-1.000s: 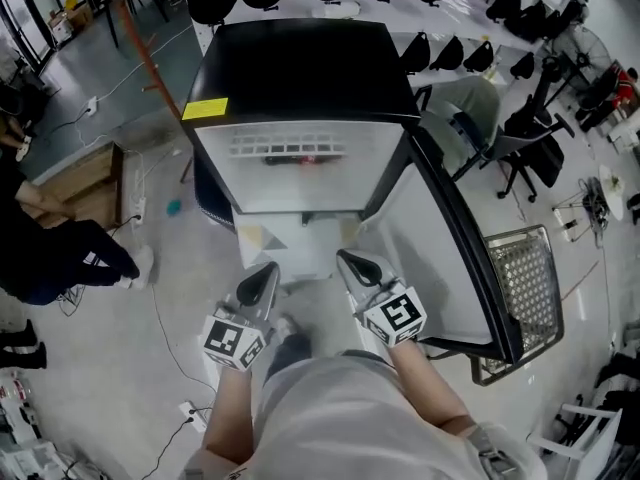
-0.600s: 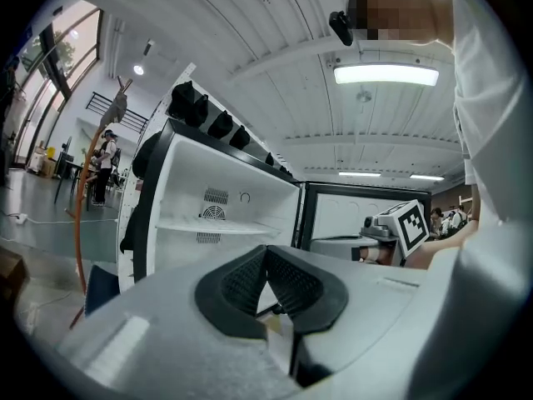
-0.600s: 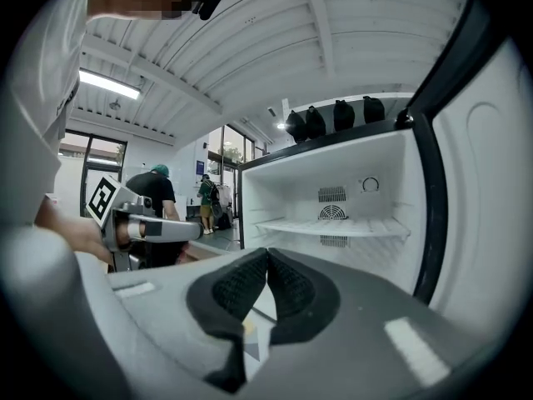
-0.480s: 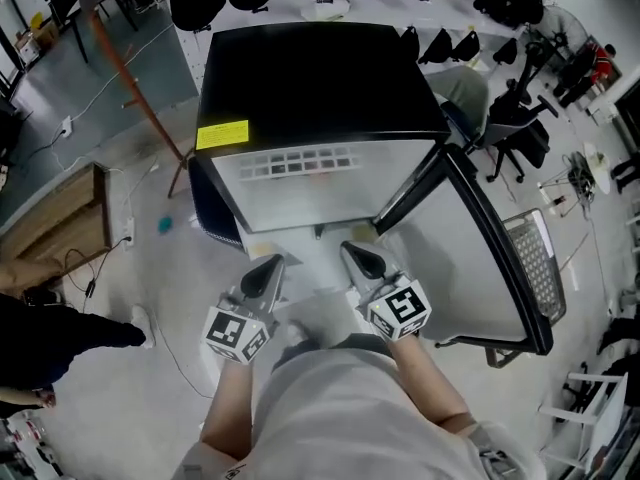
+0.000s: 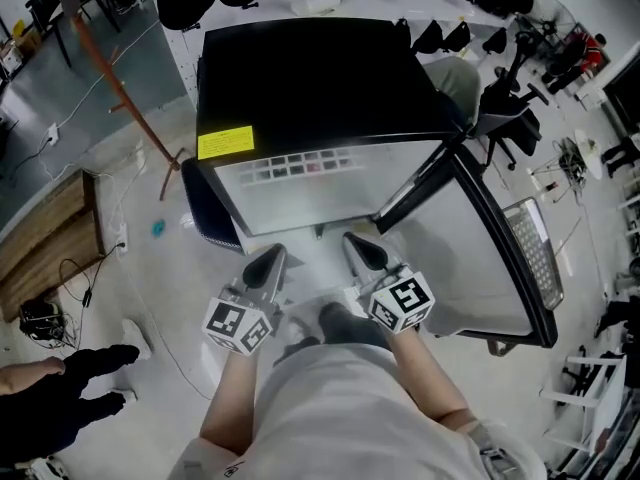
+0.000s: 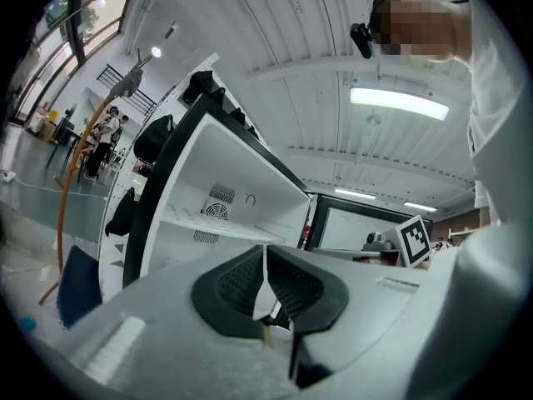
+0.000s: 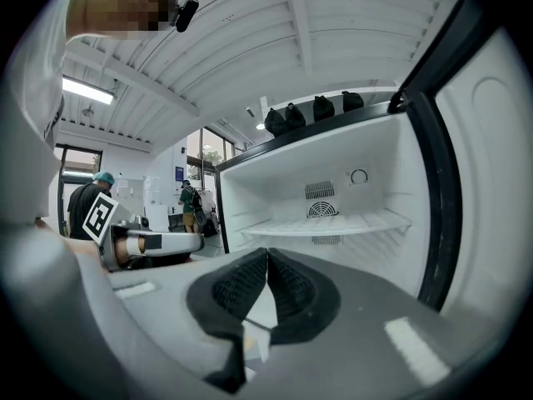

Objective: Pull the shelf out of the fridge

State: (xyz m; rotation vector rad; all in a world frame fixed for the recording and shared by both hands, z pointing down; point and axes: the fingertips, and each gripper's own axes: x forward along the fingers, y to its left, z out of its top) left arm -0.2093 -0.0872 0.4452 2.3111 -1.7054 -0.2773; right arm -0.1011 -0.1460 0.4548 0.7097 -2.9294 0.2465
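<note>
Head view: left claw (image 5: 268,263), right claw (image 5: 360,249) closed, empty, facing fridge (image 5: 300,78)

The white shelf (image 7: 333,223) sits level inside the black-topped fridge (image 5: 310,78), whose door (image 5: 470,258) stands wide open.

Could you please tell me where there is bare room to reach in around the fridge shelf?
Bare: between the shelf and the ceiling of the fridge, and beneath the shelf as far as shows. Crowded: beyond the open door, with a wire rack and chairs.
</note>
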